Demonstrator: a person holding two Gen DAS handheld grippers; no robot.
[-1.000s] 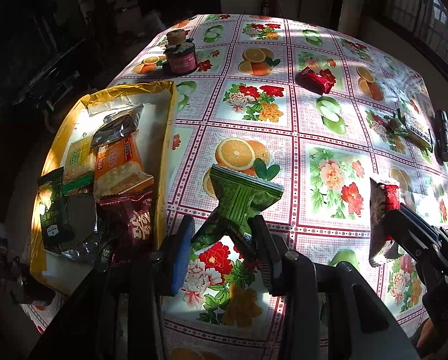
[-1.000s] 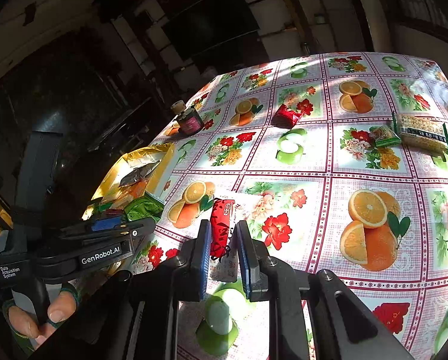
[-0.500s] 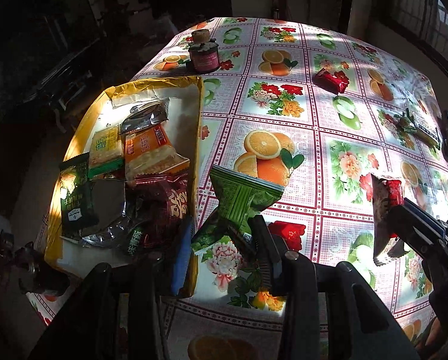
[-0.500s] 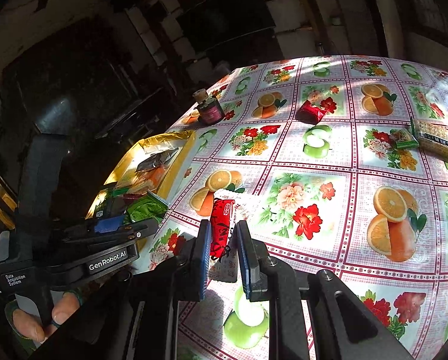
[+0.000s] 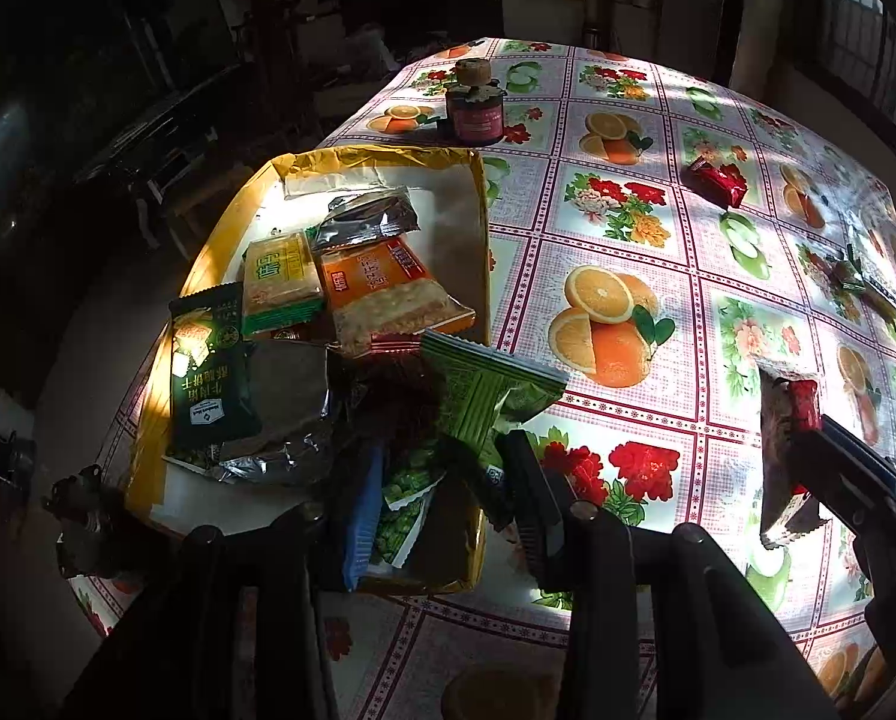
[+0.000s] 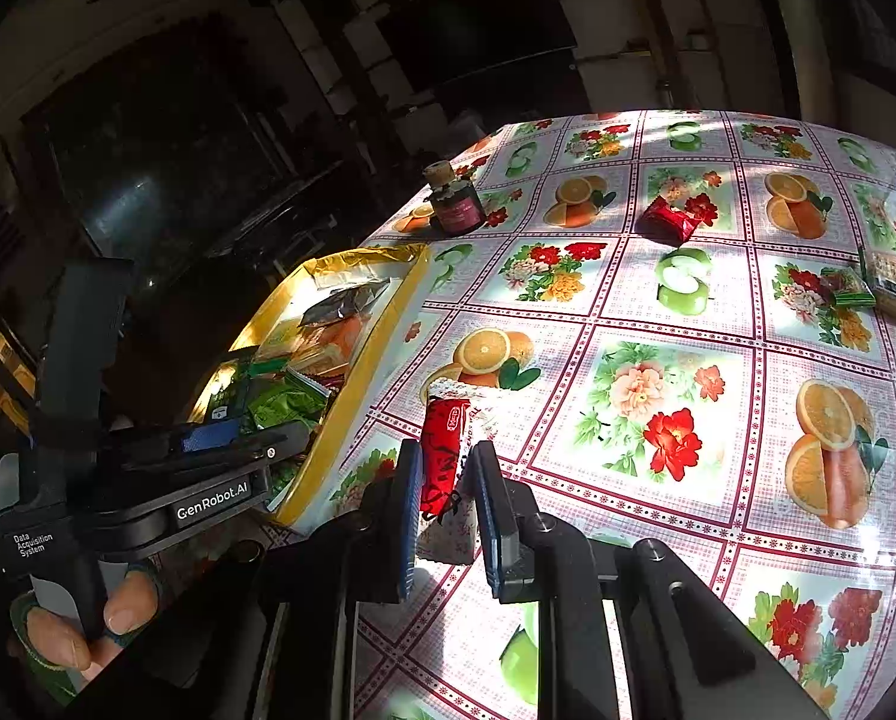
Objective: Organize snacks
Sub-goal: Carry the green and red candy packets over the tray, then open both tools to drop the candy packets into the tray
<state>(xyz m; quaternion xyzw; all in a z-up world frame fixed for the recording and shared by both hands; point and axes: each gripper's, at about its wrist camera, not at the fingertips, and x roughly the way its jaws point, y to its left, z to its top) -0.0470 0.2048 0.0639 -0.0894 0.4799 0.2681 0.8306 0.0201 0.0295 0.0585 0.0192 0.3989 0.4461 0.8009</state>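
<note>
Floral table (image 5: pixel 628 192): green packet (image 5: pixel 484 396) held over yellow box (image 5: pixel 481 222).

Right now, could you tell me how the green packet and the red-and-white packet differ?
The green packet is held over the yellow tray; the red-and-white packet hangs over the tablecloth, outside it. Green is one colour; the other is red on white. Each is gripped by a hand-held gripper.

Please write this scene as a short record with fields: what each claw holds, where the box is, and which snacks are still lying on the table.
left claw: shut on green packet, above the near end of the box
right claw: shut on red and white packet, above the table
box: yellow, open, at the table's left edge, several snack packets inside
still on table: red packet, green-edged packets far right
other: dark jar beyond the box
</note>
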